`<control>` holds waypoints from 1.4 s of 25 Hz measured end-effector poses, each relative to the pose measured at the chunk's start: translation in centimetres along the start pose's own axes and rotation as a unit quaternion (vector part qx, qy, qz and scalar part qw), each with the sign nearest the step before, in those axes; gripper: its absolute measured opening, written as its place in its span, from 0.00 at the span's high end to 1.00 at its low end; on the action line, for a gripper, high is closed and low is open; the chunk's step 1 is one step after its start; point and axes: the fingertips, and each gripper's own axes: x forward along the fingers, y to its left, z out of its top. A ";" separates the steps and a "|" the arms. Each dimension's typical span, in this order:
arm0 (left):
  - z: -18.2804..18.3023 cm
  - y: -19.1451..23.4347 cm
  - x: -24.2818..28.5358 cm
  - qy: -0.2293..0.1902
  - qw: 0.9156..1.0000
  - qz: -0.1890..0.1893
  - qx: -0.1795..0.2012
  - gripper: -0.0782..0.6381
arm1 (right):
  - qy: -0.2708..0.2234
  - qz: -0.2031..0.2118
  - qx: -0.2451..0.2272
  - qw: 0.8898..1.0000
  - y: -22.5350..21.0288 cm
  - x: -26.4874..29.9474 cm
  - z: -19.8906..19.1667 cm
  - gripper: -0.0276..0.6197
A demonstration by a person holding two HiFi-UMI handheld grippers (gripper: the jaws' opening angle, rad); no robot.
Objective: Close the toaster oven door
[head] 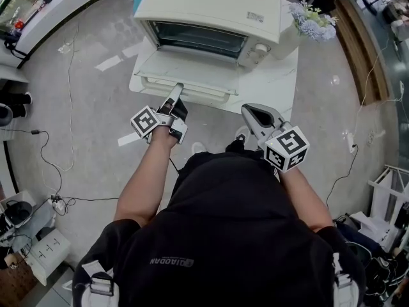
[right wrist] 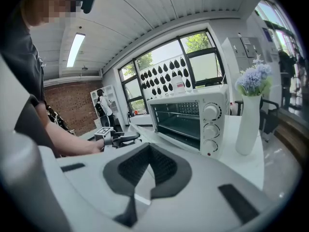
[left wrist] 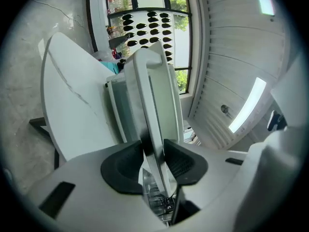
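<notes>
The toaster oven [head: 211, 11] has its door [head: 192, 75] fully open, flat in front of it. The left gripper [head: 177, 89] is clamped on the door's front edge. The right gripper [head: 250, 112], jaws together, idles nearby. Risk: this 1 off-centre grip may slip while lifting, dropping the door.

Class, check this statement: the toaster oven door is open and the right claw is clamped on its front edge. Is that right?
Not quite. The left claw, not the right, is clamped on the front edge of the open toaster oven door, as the left gripper view shows. The right claw is shut on nothing.
</notes>
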 end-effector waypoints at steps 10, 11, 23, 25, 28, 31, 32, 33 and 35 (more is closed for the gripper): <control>1.8 -3.0 2.7 -0.010 0.999 -0.038 0.003 0.70 | -0.007 -0.003 -0.001 1.000 -0.5 0.0 0.5 0.95; 2.0 -3.1 2.8 -0.010 0.999 -0.039 0.004 0.71 | -0.007 -0.004 -0.001 1.000 -0.5 0.0 0.6 0.95; 3.5 -5.3 5.4 -0.023 0.998 -0.066 -0.003 0.72 | -0.015 -0.010 0.003 1.000 -1.3 -0.2 1.2 0.95; 3.6 -5.5 5.9 -0.023 0.997 -0.068 -0.001 0.73 | -0.017 -0.012 0.004 1.000 -1.7 -0.2 1.2 0.95; 3.9 -5.5 6.5 -0.024 0.997 -0.067 -0.002 0.73 | -0.018 -0.014 0.005 1.000 -2.1 -0.3 1.3 0.95; 4.2 -5.9 7.1 -0.024 0.997 -0.071 -0.004 0.73 | -0.021 -0.015 0.006 1.000 -2.3 -0.2 1.4 0.95; 4.2 -5.9 7.2 -0.024 0.997 -0.070 -0.003 0.73 | -0.022 -0.015 0.006 1.000 -2.4 -0.2 1.4 0.95; 4.3 -6.0 7.4 -0.024 0.997 -0.071 -0.003 0.73 | -0.023 -0.016 0.007 1.000 -2.5 -0.1 1.4 0.95; 4.5 -6.3 7.9 -0.025 0.997 -0.075 -0.004 0.73 | -0.025 -0.016 0.009 1.000 -2.8 -0.1 1.5 0.95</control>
